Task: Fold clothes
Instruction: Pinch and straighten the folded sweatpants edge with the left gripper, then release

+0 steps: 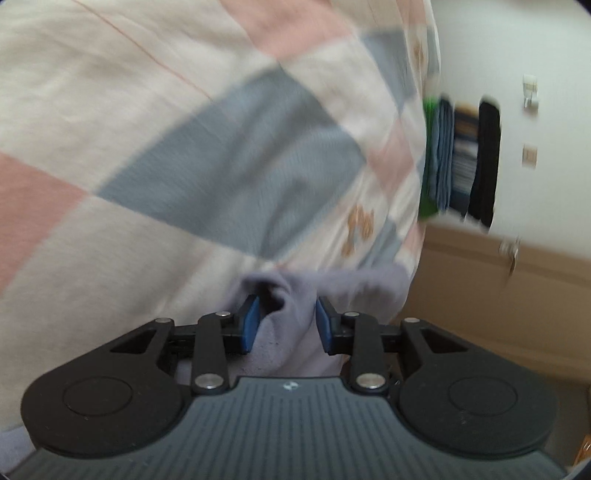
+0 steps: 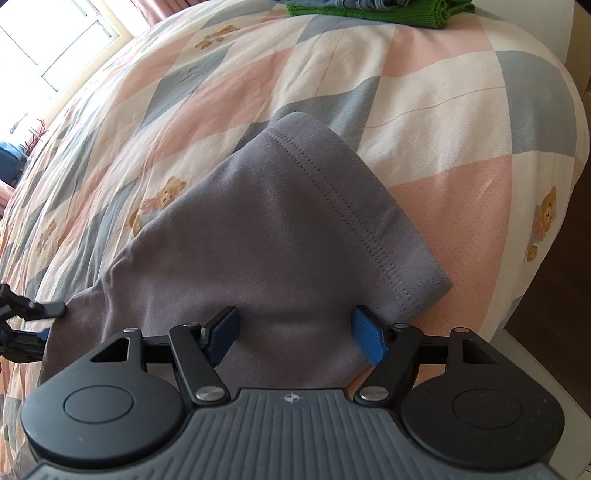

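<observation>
Grey garment (image 2: 280, 236) lying on the bed (image 2: 461, 122), near its edge, stitched hem turned up toward the far side. Right hand-held gripper (image 2: 293, 338) low over the near part of the cloth, jaws wide apart, nothing held. Left hand-held gripper (image 1: 286, 325) at the garment's left end (image 1: 295, 295), jaws partly apart with a bunch of cloth between the pads; clamped or not, cannot tell, the left view being blurred. Seems the start of a fold: taking hold of the near edge. Next move probably calls for closing both on the cloth, then lifting it evenly toward the hem. Folded pile (image 2: 373, 9) waiting at the far end of the bed.
</observation>
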Demonstrator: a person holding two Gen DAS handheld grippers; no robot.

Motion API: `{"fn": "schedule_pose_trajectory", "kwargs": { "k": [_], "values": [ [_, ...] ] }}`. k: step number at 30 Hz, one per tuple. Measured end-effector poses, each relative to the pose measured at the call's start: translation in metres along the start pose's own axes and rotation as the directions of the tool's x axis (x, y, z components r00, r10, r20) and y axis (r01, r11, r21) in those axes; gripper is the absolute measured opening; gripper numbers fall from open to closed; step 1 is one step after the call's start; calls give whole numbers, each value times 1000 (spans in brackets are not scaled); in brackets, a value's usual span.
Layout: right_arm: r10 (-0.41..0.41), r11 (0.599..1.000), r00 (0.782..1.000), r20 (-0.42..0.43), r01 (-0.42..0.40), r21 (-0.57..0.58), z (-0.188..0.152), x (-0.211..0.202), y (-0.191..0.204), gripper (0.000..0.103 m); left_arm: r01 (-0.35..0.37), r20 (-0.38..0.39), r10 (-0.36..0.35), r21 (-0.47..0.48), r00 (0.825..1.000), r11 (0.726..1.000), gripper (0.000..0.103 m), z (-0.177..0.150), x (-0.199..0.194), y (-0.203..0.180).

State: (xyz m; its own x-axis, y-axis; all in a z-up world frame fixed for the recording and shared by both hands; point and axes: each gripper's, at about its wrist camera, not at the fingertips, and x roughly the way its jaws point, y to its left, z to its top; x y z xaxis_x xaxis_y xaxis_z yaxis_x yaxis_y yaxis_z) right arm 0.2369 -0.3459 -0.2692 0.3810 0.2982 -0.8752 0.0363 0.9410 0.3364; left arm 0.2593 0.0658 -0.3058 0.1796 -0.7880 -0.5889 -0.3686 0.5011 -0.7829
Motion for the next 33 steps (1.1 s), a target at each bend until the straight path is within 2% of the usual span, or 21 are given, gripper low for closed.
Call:
{"fn": "schedule_pose_trajectory", "kwargs": {
  "k": [2, 4, 5, 6, 9, 15, 17, 20, 21, 22, 24, 26, 29, 33],
  "values": [
    [0, 1000, 1000, 2, 0, 2, 0, 1, 1, 71, -18, -20, 19, 21, 1000, 1000, 25, 0, 6, -1],
    [0, 1000, 1000, 4, 0, 2, -1, 2, 1, 73, 12, -7, -12, 22, 1000, 1000, 19, 3, 10, 4],
    [0, 1000, 1000, 5, 0, 0, -1, 2, 1, 73, 37, 16, -37, 32, 999, 999, 5, 4, 10, 4],
    [-1, 1000, 1000, 5, 1, -1, -1, 2, 1, 73, 55, 51, -59, 72, 997, 996, 4, 3, 6, 2],
    [1, 1000, 1000, 8, -1, -5, -1, 2, 1, 71, 85, 148, -114, 187, 982, 979, 4, -1, -9, -2],
    [-18, 999, 1000, 3, 18, -31, 0, 3, 4, 71, 104, 234, -127, 109, 964, 989, 4, -2, -9, 29],
    [-29, 999, 1000, 6, 29, -46, 1, 0, 6, 71, 95, 240, -116, 99, 964, 991, 4, -2, -10, 25],
    [-56, 994, 996, 71, 62, -88, 7, -16, 11, 69, 16, 230, -59, 183, 971, 983, 9, -5, -22, 6],
    [-58, 993, 994, 96, 68, -94, 9, -23, 11, 64, -21, 249, -32, 208, 968, 978, 13, -7, -30, 1],
    [-54, 993, 991, 123, 66, -99, 13, -28, 11, 51, -44, 264, -16, 217, 965, 975, 15, -8, -39, 0],
    [-45, 991, 983, 176, 66, -113, 20, -35, 9, 36, -84, 312, 15, 209, 950, 974, 15, -11, -58, -1],
    [-52, 989, 977, 207, 80, -128, 27, -34, 6, 36, -94, 340, 16, 216, 940, 972, 15, -16, -73, -3],
    [-112, 979, 978, 176, 138, -147, 38, -17, -7, 34, -61, 303, -22, 261, 953, 963, 15, -30, -73, -13],
    [-131, 981, 960, 247, 161, -106, 47, -37, -20, 35, -110, 234, 25, 356, 972, 928, 15, -68, -55, -32]
  ]
}}
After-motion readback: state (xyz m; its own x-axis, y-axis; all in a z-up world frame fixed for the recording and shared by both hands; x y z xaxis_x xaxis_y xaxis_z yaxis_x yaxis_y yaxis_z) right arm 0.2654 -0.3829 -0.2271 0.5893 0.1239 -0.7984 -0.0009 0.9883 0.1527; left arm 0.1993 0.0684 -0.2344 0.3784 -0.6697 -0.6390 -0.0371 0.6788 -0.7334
